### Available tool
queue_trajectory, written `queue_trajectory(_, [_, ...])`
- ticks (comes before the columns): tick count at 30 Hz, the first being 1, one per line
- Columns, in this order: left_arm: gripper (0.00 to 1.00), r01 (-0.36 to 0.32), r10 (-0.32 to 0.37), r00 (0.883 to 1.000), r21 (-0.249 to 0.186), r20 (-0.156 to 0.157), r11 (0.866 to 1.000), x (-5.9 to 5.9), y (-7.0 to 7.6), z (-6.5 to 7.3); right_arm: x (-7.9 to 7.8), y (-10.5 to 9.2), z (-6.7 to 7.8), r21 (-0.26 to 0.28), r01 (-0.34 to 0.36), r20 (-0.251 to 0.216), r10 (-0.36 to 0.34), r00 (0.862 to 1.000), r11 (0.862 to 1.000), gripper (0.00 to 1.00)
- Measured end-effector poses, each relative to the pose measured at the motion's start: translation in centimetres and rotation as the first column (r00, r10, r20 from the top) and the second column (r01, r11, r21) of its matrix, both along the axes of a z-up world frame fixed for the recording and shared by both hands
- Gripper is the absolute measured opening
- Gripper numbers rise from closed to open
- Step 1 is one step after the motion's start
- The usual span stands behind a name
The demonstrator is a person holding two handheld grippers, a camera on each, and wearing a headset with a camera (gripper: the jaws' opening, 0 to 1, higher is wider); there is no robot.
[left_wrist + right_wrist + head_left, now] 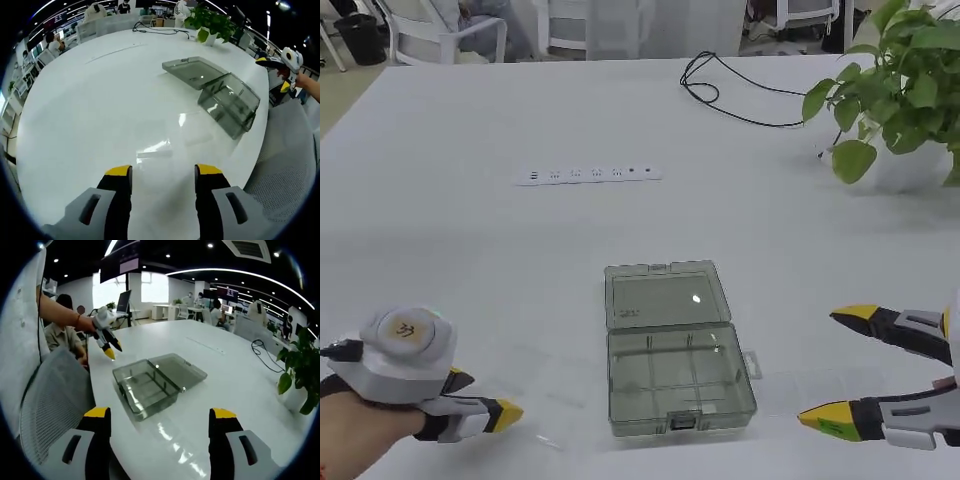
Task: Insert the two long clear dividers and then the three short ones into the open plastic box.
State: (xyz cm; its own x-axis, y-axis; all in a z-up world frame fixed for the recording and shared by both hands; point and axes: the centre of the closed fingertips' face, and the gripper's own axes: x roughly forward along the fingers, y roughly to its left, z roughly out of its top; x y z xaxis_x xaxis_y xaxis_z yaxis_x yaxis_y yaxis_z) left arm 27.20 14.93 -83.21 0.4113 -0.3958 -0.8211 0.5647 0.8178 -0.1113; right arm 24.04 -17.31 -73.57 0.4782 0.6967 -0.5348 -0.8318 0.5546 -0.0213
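The smoky clear plastic box [680,378] lies open near the table's front edge, its lid [665,295] folded flat behind it. Faint upright lines show inside the tray. My left gripper [488,397] rests low at the front left, open and holding nothing. In the left gripper view its jaws [162,172] point at thin clear dividers [155,148] lying flat on the table, with the box [230,102] beyond. My right gripper [832,365] stands open to the right of the box. From the right gripper [160,412], the box [147,387] lies ahead and the left gripper [107,347] beyond it.
A white power strip [587,174] lies mid-table. A black cable [720,90] loops at the back, and a potted plant [900,90] stands at the back right. A grey mesh chair [55,400] sits close to the table's near edge.
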Motion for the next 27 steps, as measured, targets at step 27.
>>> queue_trajectory(27, [0.33,0.040,-0.020,0.995,0.197,-0.099,0.980,0.5,1.3,-1.9,0.0,-0.2,-0.6,0.012,0.015,-0.011,-0.014,1.000,1.000,0.80])
